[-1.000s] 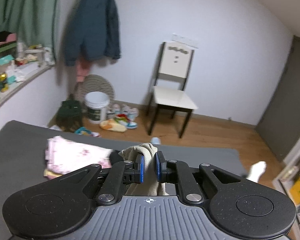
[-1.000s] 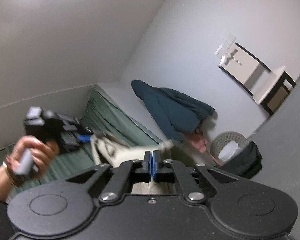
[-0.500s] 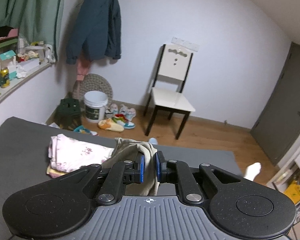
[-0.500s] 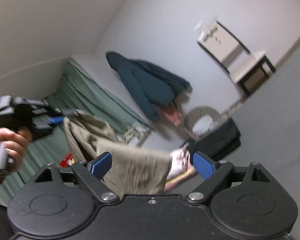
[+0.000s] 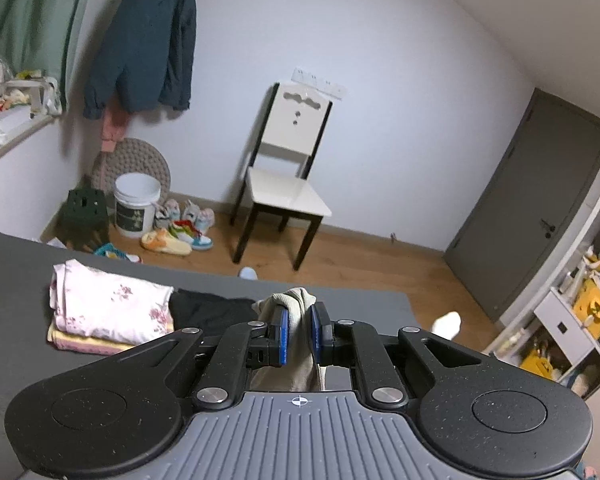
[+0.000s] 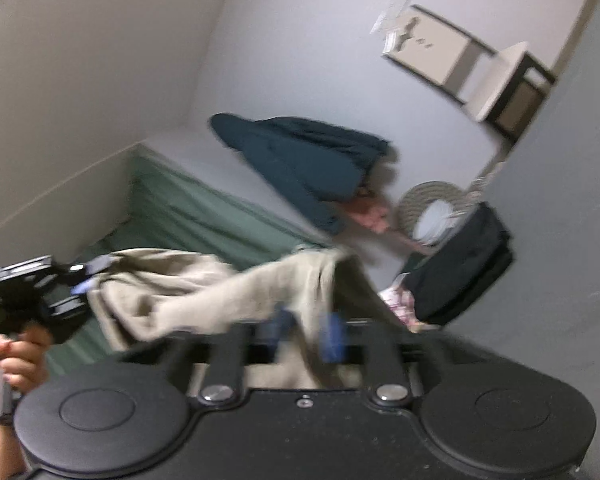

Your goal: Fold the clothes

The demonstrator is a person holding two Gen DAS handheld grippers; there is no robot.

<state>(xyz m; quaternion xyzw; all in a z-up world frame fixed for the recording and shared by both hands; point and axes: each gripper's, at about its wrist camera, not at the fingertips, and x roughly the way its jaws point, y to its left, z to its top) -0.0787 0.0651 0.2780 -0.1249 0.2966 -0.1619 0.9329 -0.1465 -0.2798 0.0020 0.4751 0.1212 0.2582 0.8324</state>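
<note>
My left gripper (image 5: pixel 298 336) is shut on a bunched edge of the beige garment (image 5: pixel 296 300), held up above the grey bed (image 5: pixel 20 280). In the right wrist view the same beige garment (image 6: pixel 228 296) stretches from the left gripper (image 6: pixel 40 300), held by a hand (image 6: pixel 16 356), across to my right gripper (image 6: pixel 306 332). Its blue pads are blurred and stand close together with cloth between them. A folded pile topped by a floral piece (image 5: pixel 108 308) lies on the bed, with a black garment (image 5: pixel 212 312) beside it.
A white chair (image 5: pixel 288 184) stands by the far wall on the wooden floor. A white bucket (image 5: pixel 134 204) and shoes (image 5: pixel 180 236) sit to its left. A dark jacket (image 5: pixel 148 40) hangs on the wall. A grey door (image 5: pixel 540 208) and shelves (image 5: pixel 572 320) are at right.
The right gripper let go of the beige garment, opened wide, then came together on it again at another spot. The left gripper kept its hold and swung slightly right.
</note>
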